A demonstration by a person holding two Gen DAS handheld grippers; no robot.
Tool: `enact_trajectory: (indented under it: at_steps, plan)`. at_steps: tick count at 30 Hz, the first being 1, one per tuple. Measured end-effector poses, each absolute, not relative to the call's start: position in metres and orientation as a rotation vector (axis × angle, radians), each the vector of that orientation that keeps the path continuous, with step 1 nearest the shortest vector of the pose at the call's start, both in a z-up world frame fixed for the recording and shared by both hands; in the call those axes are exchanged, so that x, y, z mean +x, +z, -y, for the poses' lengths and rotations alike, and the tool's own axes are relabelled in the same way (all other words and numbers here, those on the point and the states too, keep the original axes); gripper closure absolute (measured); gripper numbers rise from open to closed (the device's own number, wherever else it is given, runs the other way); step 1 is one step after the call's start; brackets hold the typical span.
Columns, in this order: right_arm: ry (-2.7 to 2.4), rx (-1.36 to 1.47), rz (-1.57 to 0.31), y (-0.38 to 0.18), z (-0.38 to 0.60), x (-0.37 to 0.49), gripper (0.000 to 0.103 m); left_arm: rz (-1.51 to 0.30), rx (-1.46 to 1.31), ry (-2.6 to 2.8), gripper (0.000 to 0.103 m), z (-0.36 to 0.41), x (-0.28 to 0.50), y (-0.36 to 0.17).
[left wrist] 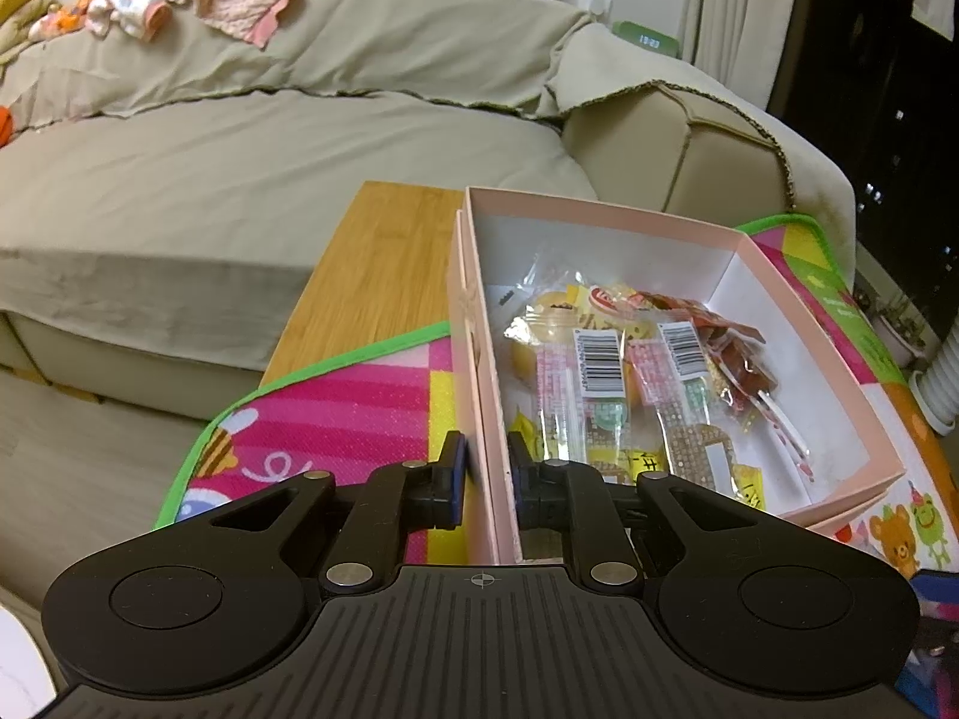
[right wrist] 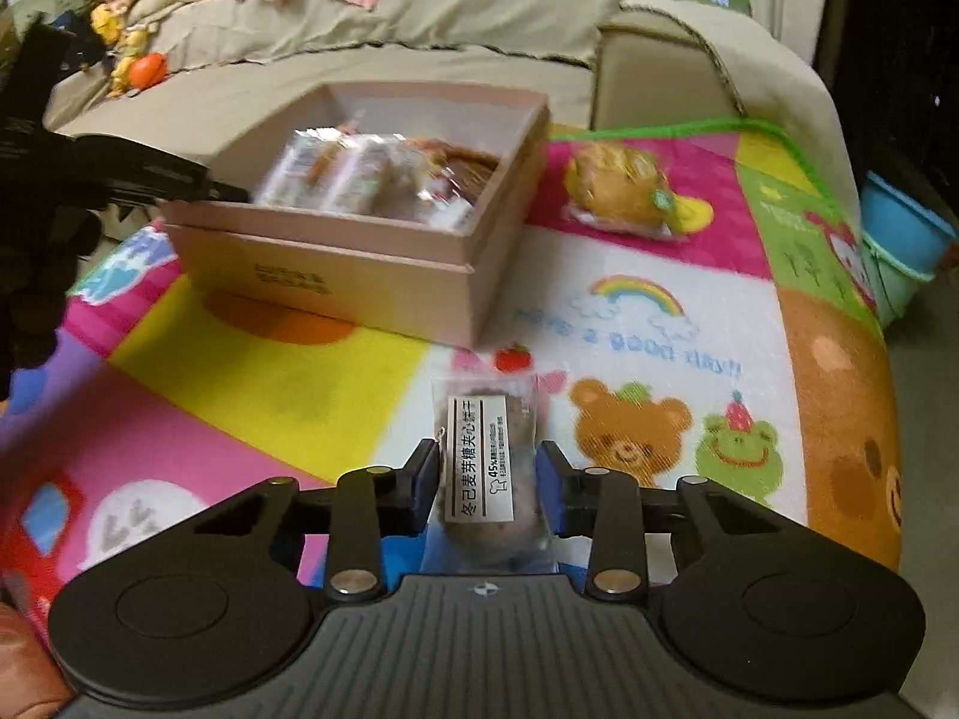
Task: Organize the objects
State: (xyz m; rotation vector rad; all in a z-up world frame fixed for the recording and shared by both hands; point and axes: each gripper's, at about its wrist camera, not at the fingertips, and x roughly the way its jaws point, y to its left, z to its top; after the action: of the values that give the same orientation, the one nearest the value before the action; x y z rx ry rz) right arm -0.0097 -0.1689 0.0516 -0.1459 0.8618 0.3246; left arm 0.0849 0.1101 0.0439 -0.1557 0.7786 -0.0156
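A pink cardboard box [left wrist: 605, 213] stands on a colourful play mat [left wrist: 335, 413] and holds several wrapped snack packets [left wrist: 605, 371]. My left gripper [left wrist: 485, 473] is shut on the box's near left wall, one finger outside and one inside. In the right wrist view the same box [right wrist: 335, 263] sits ahead to the left. My right gripper [right wrist: 486, 488] is shut on a brown wrapped cookie packet [right wrist: 484, 461] with a white label, just above the mat. A wrapped bread packet [right wrist: 629, 192] lies on the mat to the right of the box.
The mat [right wrist: 629, 323] covers a wooden table [left wrist: 371, 275] in front of a beige sofa [left wrist: 252, 138] strewn with clothes and toys. A blue bucket [right wrist: 905, 239] stands beyond the mat's right edge. The left gripper's arm [right wrist: 120, 174] reaches in from the left.
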Motion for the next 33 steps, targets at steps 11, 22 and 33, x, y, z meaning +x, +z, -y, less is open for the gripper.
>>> enact_trajectory:
  at_steps: [11,22,33]
  plan:
    - [0.382,-0.168,-0.769,0.101,0.152,-0.011,0.071,-0.773,-0.166,-0.020,0.086,-0.112,0.083,0.044]
    - [0.373,-0.175,-0.833,0.036,0.128,-0.009,0.065,-0.774,-0.163,-0.019,0.087,-0.114,0.083,0.044]
    - [0.437,-0.108,-0.632,0.130,0.135,-0.018,0.064,-0.773,-0.165,-0.021,0.086,-0.114,0.083,0.043]
